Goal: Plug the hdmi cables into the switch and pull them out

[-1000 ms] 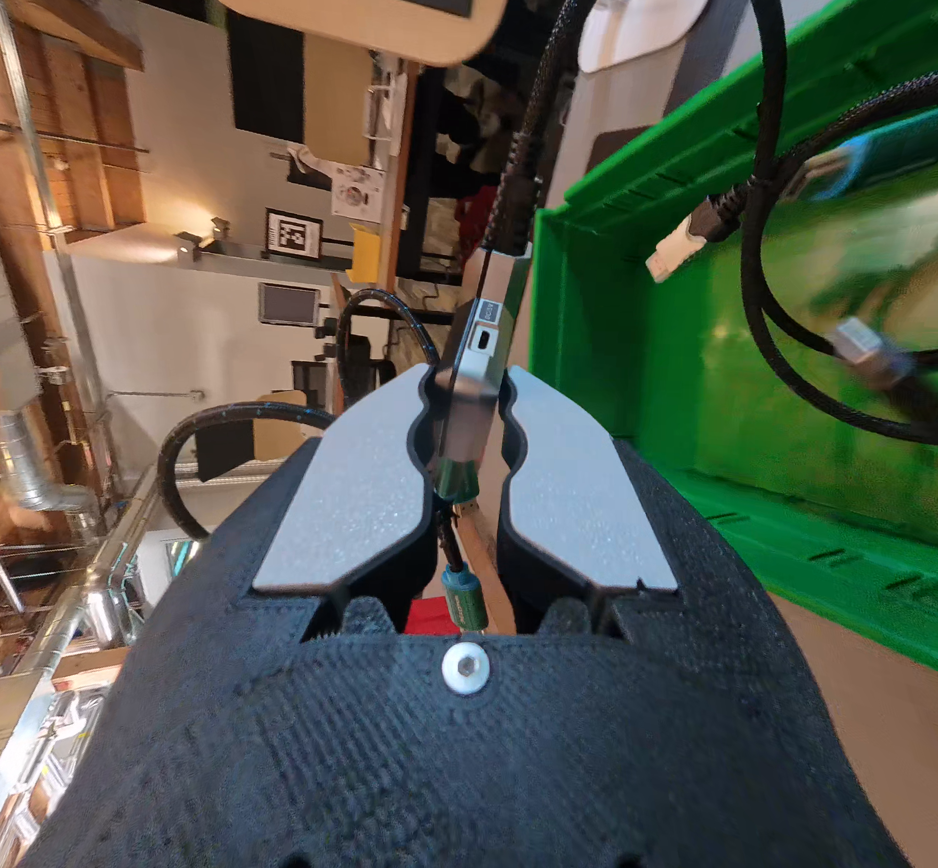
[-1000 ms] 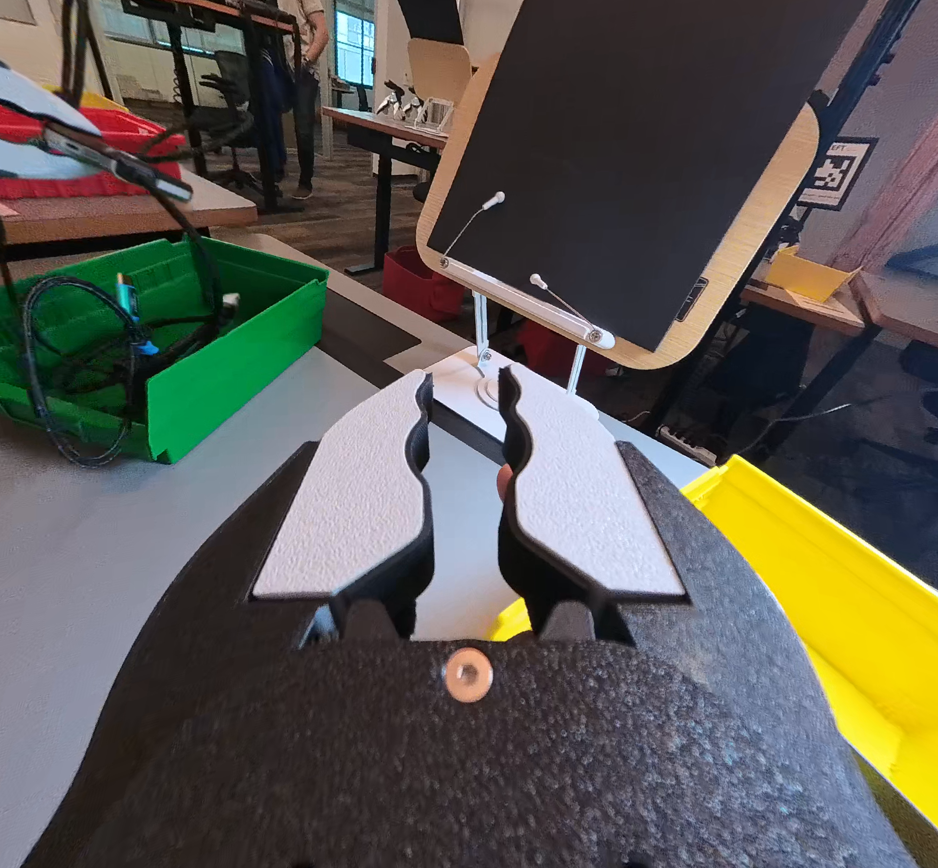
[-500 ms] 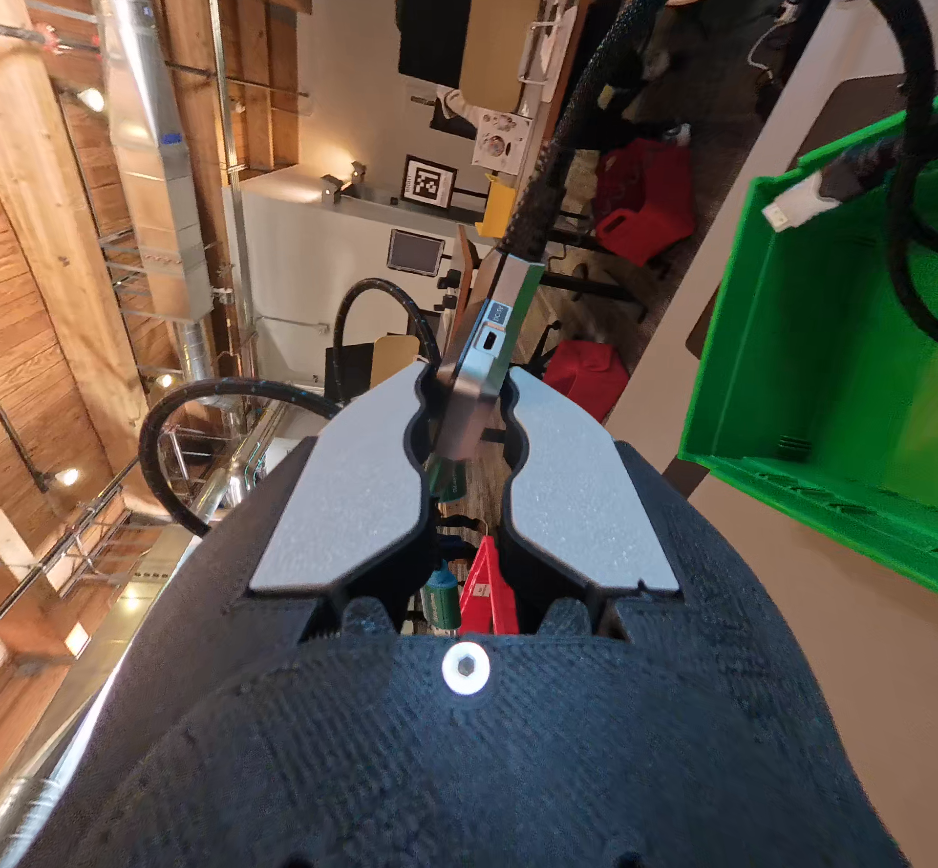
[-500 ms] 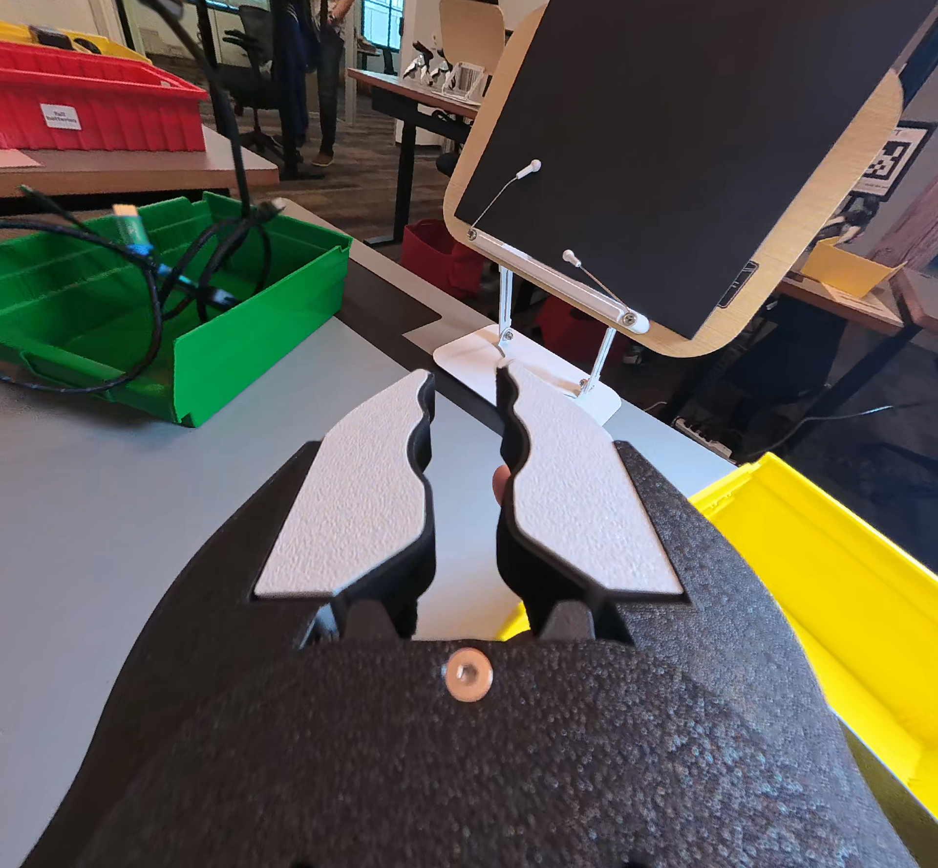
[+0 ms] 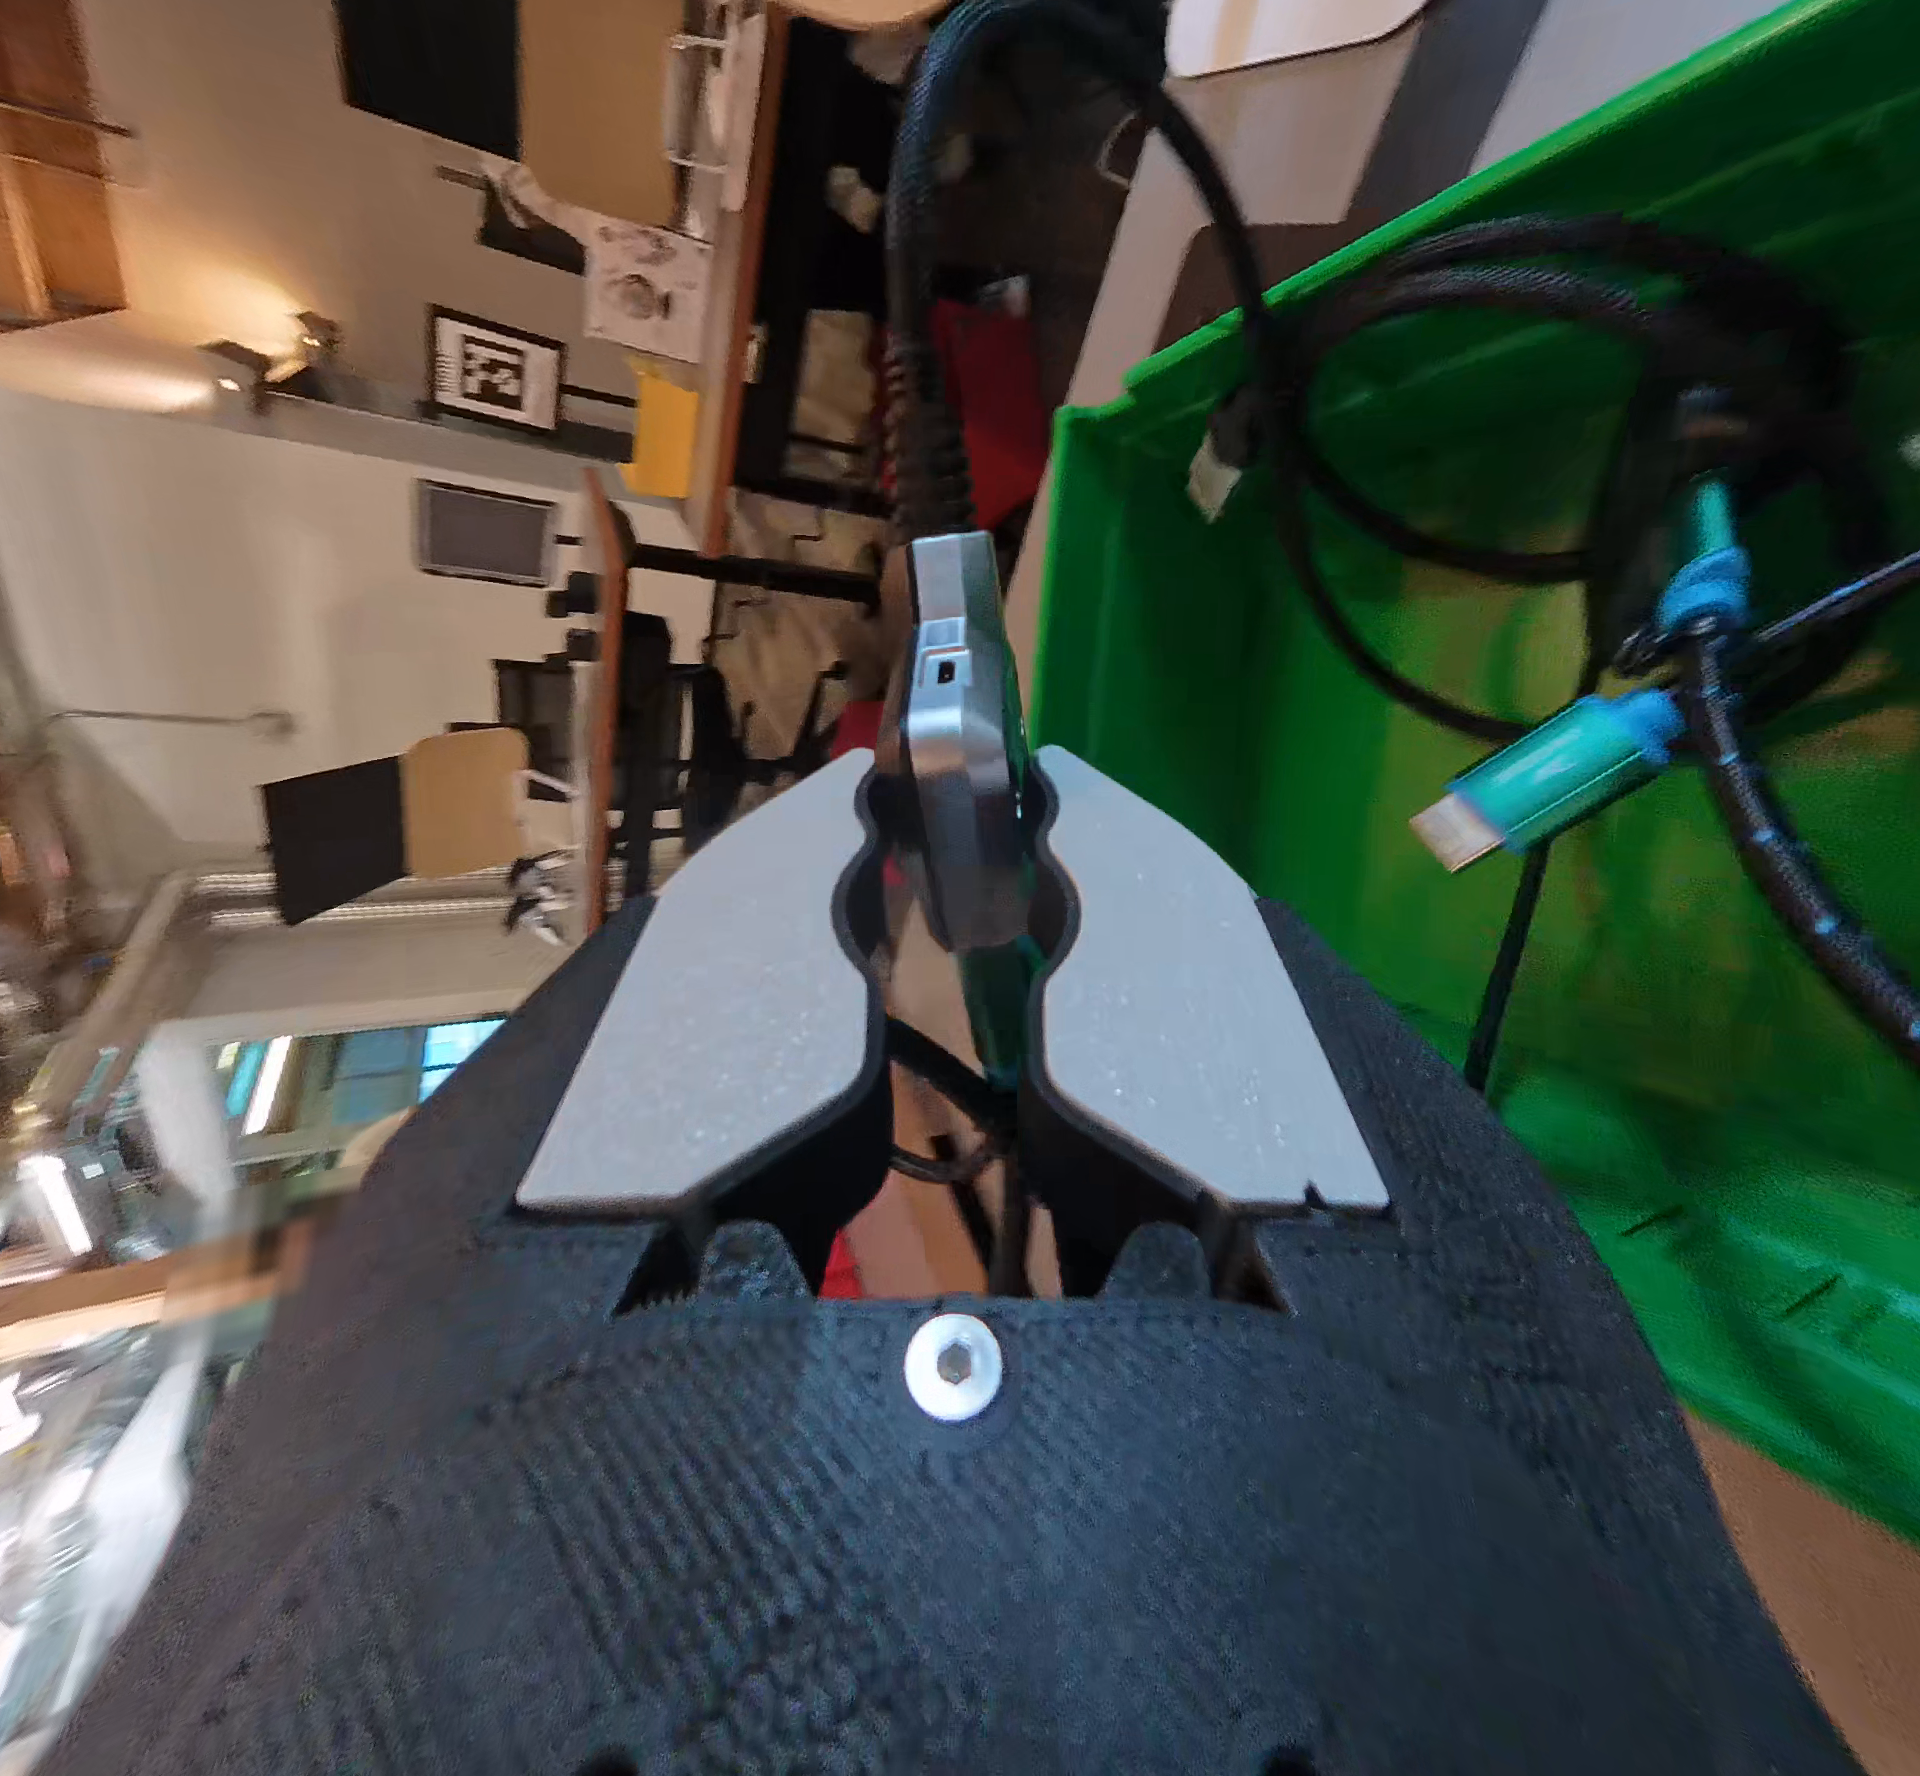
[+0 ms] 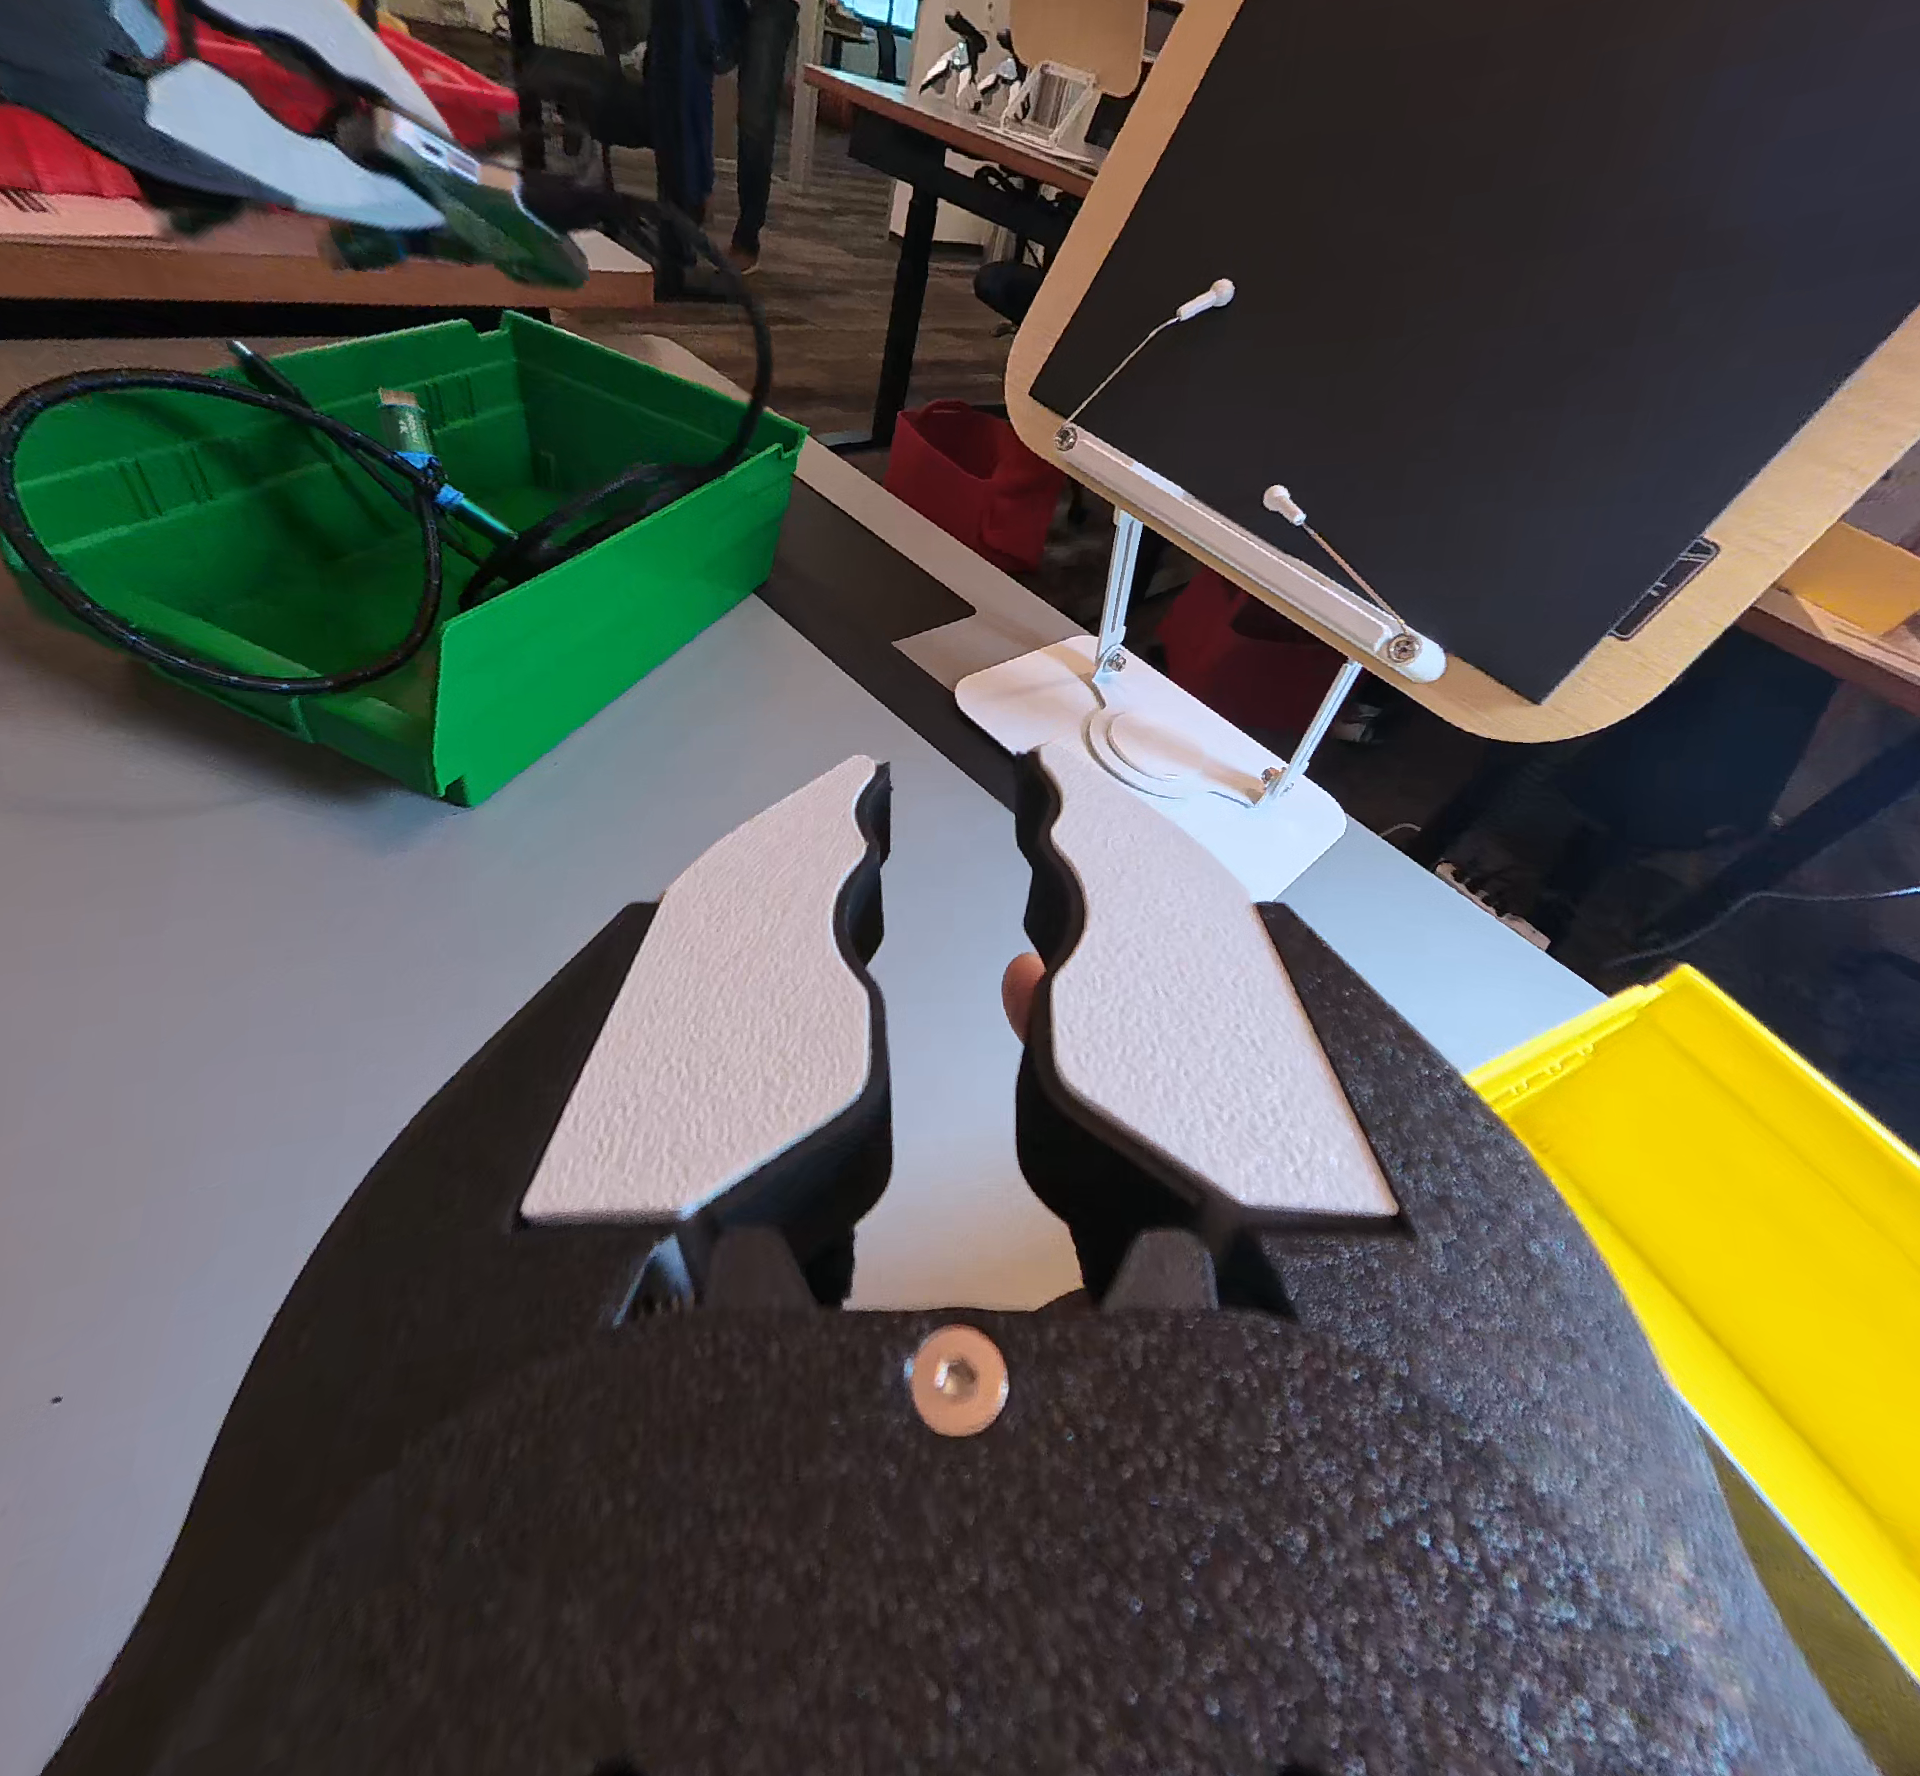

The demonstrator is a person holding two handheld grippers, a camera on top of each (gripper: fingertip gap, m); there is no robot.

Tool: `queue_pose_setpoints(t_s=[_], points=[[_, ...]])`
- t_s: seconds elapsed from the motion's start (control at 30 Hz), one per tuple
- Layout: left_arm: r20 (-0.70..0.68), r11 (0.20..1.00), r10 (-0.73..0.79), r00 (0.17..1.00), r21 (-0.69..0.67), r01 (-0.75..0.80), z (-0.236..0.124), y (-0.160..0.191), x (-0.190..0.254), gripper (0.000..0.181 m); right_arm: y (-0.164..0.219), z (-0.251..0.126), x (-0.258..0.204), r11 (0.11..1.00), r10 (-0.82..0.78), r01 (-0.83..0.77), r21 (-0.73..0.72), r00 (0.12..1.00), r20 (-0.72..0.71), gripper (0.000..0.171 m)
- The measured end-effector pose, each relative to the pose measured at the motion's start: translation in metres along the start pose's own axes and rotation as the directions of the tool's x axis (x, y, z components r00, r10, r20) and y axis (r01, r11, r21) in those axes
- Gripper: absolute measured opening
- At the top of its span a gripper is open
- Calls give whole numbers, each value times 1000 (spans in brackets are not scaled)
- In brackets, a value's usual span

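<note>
The left tongs [image 5: 954, 796] are clenched on a flat grey metal HDMI switch [image 5: 948, 750], which they hold edge-on in the air above the green plastic bin [image 6: 613, 573] at the left of the grey counter [image 6: 208, 947]. A thick black braided cable [image 5: 920, 292] runs out of the switch's far end and loops away, and a green-bodied plug [image 5: 997, 1009] sits at its near end, between the fingers; whether that plug is fully seated cannot be told. Inside the bin, more black braided cable lies coiled, with a loose teal metal HDMI plug [image 5: 1527, 781] hanging free just beside the switch.

I judge the switch to be light, rigid and rather slick on its metal faces, so the flat sides are the right place to pinch it. The cables look stiff and springy, likely to tug the switch as they move. The teal plug's hard shell, not the braid behind it, seems the best spot to grip for pushing in or pulling out.

Further right, the right tongs [image 6: 954, 781] hover over bare counter, released, with a moderate gap and nothing between the fingers. They are well apart from the bin. A tilted dark board on a white stand [image 6: 1195, 770] is ahead, and a yellow plastic bin [image 6: 1714, 1207] is at the far right.
</note>
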State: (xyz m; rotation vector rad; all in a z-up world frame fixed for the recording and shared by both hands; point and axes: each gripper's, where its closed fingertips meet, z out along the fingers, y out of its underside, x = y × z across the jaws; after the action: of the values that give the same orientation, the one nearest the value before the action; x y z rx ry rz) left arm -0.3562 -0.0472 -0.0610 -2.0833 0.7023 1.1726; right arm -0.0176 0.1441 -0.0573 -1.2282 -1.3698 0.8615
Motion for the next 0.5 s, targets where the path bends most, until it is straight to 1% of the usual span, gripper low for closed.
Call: queue_pose_setpoints(t_s=[0.07,0.17,0.23,0.27,0.33,0.4,0.5], points=[[-57,1000,-17,998,-3,17,13,-2,18,28,1,0,-1,1000,-3,3,-5,1000,6,23],[-129,999,-27,991,30,31,24,-8,39,30,4,1,-3,1000,-8,9,-12,1000,16,23],[-188,999,-41,981,-2,41,27,-5,50,37,6,1,-4,1000,-10,10,-17,1000,21,23],[-223,999,-53,973,-20,50,25,-3,54,39,7,1,-4,1000,-8,9,-18,1000,23,23],[-251,997,-74,965,-47,65,19,-1,55,40,7,1,-4,1000,-4,5,-21,1000,27,23],[-300,994,-113,947,-24,111,6,-8,57,41,7,0,-4,1000,-6,7,-20,1000,30,23],[-252,988,-131,959,45,147,-19,-24,40,42,6,0,-4,1000,-2,3,-16,999,33,23]])
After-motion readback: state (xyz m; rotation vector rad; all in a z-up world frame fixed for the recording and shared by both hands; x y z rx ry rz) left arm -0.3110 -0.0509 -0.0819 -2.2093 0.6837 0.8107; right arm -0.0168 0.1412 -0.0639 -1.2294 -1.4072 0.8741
